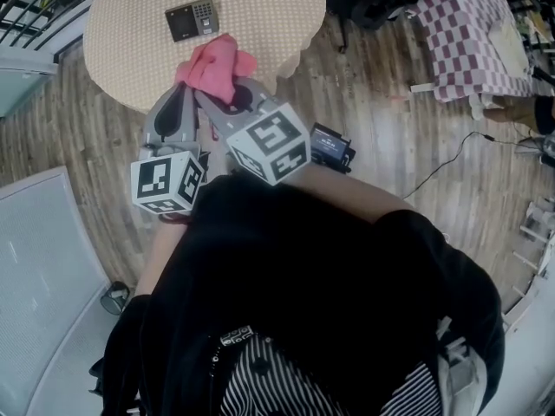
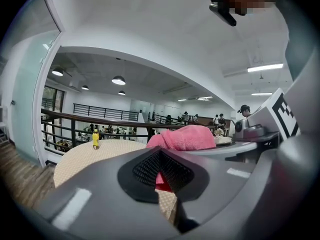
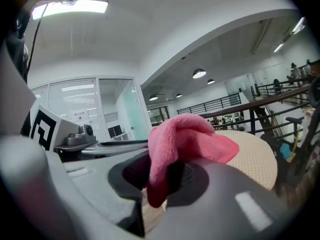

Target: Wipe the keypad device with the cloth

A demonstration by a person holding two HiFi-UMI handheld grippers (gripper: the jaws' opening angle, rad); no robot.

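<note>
The keypad device (image 1: 192, 19), dark with a small screen and keys, lies on the round beige table (image 1: 269, 16) at the far side. The pink cloth (image 1: 215, 66) is bunched over the table's near edge, and my right gripper (image 1: 227, 94) is shut on it. In the right gripper view the cloth (image 3: 182, 141) drapes over the jaws of the right gripper (image 3: 160, 176) and hangs down between them. My left gripper (image 1: 185, 94) sits just left of it, jaws together. In the left gripper view the cloth (image 2: 187, 136) lies to the right of the left gripper (image 2: 160, 166), and a pink sliver shows in the gap.
A small yellow bottle (image 2: 95, 139) stands at the table's far edge. On the wooden floor to the right lie a black box (image 1: 331, 146) and a cable (image 1: 451, 159). A checkered cloth (image 1: 468, 33) covers something at the upper right. A black railing (image 1: 30, 3) runs at the upper left.
</note>
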